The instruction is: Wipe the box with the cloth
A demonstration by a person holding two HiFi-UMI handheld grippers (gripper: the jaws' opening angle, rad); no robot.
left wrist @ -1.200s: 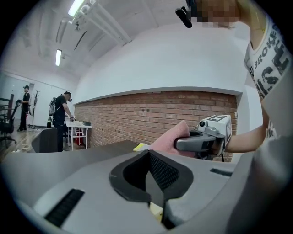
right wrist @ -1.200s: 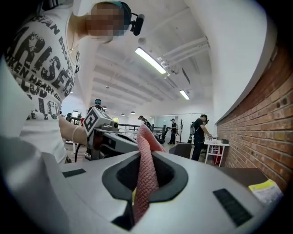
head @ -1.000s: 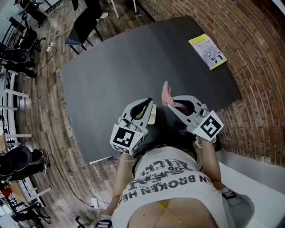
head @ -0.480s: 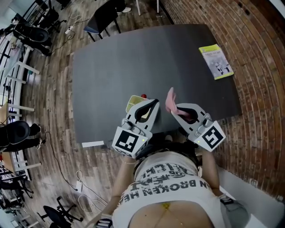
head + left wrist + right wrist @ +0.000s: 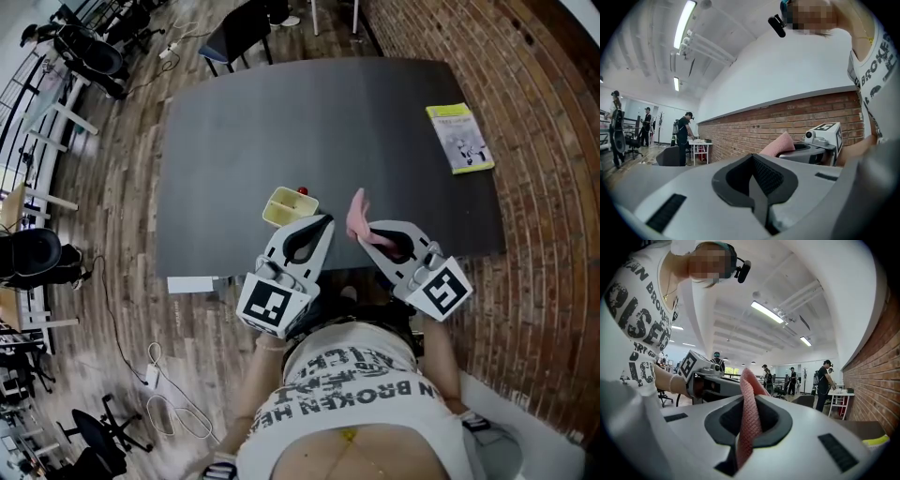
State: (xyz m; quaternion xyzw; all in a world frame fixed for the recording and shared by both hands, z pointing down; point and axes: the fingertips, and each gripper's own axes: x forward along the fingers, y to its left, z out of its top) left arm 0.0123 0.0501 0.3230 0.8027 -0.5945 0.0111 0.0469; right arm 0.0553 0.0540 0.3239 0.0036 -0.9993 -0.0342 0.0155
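A small yellow box (image 5: 287,207) with a red bit (image 5: 302,191) at its far edge sits near the front edge of the dark table (image 5: 319,122). My left gripper (image 5: 324,222) hovers just right of and nearer than the box, shut with nothing in it; in the left gripper view its jaws (image 5: 755,186) meet. My right gripper (image 5: 362,229) is shut on a pink cloth (image 5: 356,212) that stands up from its jaws (image 5: 749,414). Both grippers point level, side by side, close to the person's body. The cloth (image 5: 779,143) also shows in the left gripper view.
A yellow-green booklet (image 5: 460,138) lies at the table's far right. A brick wall (image 5: 544,141) runs along the right. Chairs (image 5: 239,33) stand beyond the table, cables (image 5: 159,375) lie on the wooden floor, and people (image 5: 824,380) stand in the room behind.
Both grippers have drawn back from over the table toward the person's body, uncovering the yellow box that was under the left one. The cloth stays in the right gripper.
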